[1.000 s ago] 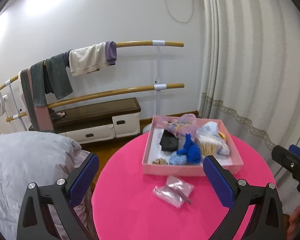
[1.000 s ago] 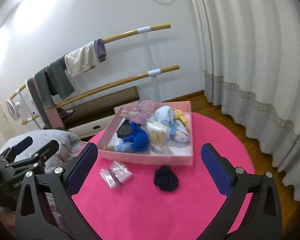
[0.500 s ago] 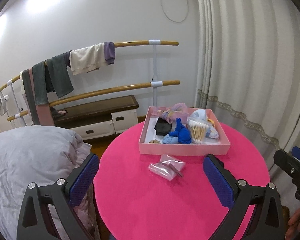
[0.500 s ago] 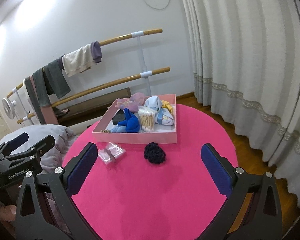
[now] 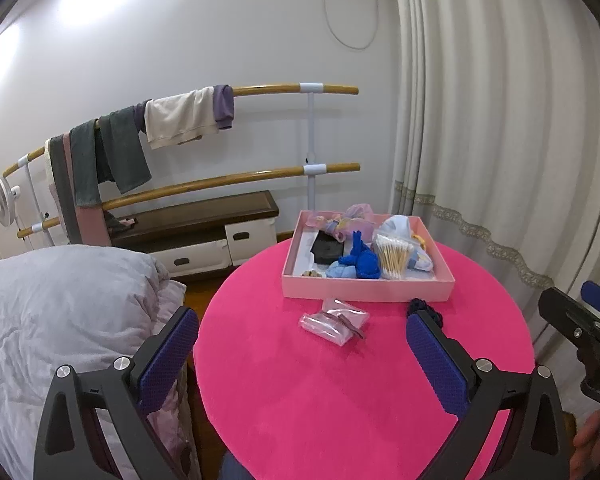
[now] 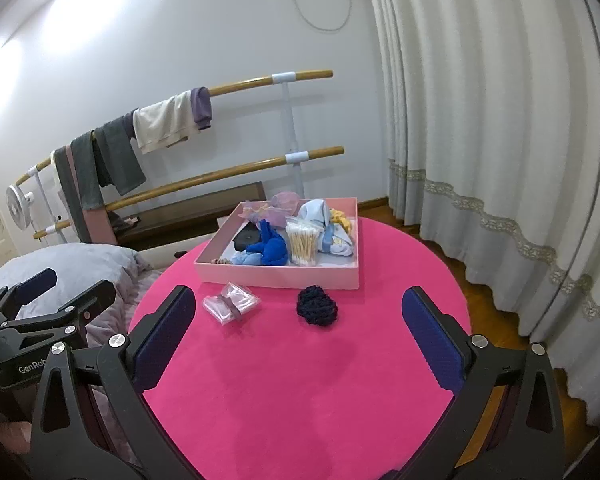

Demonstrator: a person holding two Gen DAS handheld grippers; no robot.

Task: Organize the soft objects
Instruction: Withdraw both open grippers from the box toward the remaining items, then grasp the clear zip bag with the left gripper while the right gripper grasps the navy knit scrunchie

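Navy scrunchie (image 6: 317,304) and clear packet (image 6: 231,303), perhaps hairpins, before pink box (image 6: 276,276); both claws wide open, empty.

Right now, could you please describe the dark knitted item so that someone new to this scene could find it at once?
Start at the round pink table and find the pink box near its far edge. Just in front of the box's near wall, on the bare tabletop, lies the dark navy knitted scrunchie. Its neighbour, the clear plastic packet, is see-through and flat; the scrunchie is opaque, round and bumpy.
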